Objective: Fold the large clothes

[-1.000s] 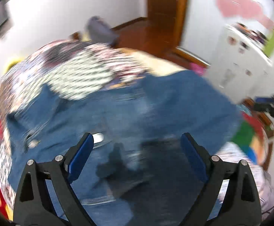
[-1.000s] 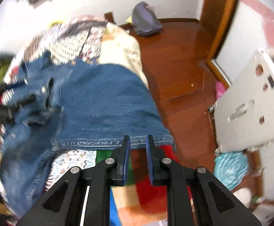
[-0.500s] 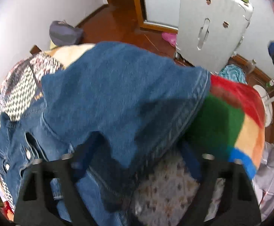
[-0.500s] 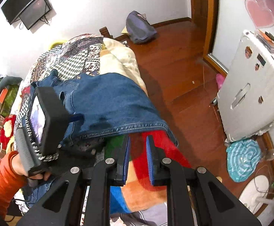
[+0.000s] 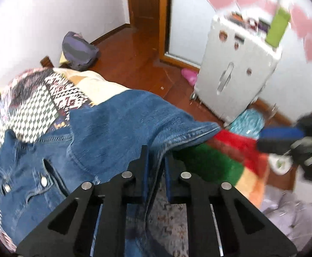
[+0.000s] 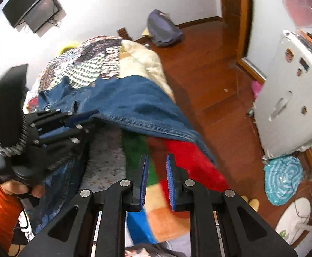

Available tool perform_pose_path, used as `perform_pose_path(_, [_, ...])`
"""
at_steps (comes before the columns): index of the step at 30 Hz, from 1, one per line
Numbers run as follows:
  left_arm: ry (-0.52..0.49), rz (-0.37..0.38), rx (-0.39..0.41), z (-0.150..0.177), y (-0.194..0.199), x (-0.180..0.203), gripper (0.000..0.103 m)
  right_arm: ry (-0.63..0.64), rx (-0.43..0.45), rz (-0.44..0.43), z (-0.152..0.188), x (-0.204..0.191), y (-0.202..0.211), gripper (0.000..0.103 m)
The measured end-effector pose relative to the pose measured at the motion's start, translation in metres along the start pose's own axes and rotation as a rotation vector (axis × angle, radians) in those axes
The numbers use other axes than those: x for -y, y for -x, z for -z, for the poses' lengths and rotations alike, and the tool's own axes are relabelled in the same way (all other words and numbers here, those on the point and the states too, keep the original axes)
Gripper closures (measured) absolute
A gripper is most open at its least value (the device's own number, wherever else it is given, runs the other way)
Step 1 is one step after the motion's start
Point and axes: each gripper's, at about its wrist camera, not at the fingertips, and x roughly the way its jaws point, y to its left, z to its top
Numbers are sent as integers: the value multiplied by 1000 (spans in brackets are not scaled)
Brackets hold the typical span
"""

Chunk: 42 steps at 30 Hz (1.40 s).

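A blue denim jacket (image 5: 117, 128) lies spread on the bed, collar and snap buttons to the left. My left gripper (image 5: 156, 156) is shut on its hem edge, and the denim runs between the jaws. In the right wrist view the jacket (image 6: 134, 102) drapes over the quilt, and the left gripper (image 6: 80, 120) pinches its hem at the left. My right gripper (image 6: 157, 167) hovers over the colourful blanket (image 6: 177, 160), jaws close together with nothing between them. It also shows blurred at the right of the left wrist view (image 5: 284, 137).
A patchwork quilt (image 6: 95, 66) covers the bed. A white suitcase (image 5: 237, 75) stands on the wooden floor (image 6: 209, 81) to the right. A purple bag (image 6: 162, 30) lies by the far wall. A teal cushion (image 6: 284, 177) and a monitor (image 6: 33, 6) are in view.
My left gripper has closed on the jacket's hem; it was open before. My right gripper has pulled back from the hem and now hangs over the blanket.
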Motion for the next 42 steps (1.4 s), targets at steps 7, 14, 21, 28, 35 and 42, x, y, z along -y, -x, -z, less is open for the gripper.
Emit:
perform_pose_path(7, [161,-80,199,3,83,-66,103,96,-71,-76,-4,-48,-43,91])
perform_pose_path(14, [150,-135,79,29,77,-94,87,75,-123,-66,3,-66,-76,91])
perform_pose_path(21, [111,-89,-35,51,25,-71,38,58,-59,55,-19,-37,-56,91])
perform_pose_path(28, [160,-131,-93,66,4,-84,38,279,-145,256,-48,-40,-116,91])
perform_pose_path(35, [243,-125,-76,74,12,-109,38,417,-27,547,-37,-31,-124,0])
perform_pose_path(42, [167,-35,-112,58,-1,-73,38,160,-9,260,-53,-1,-85,3])
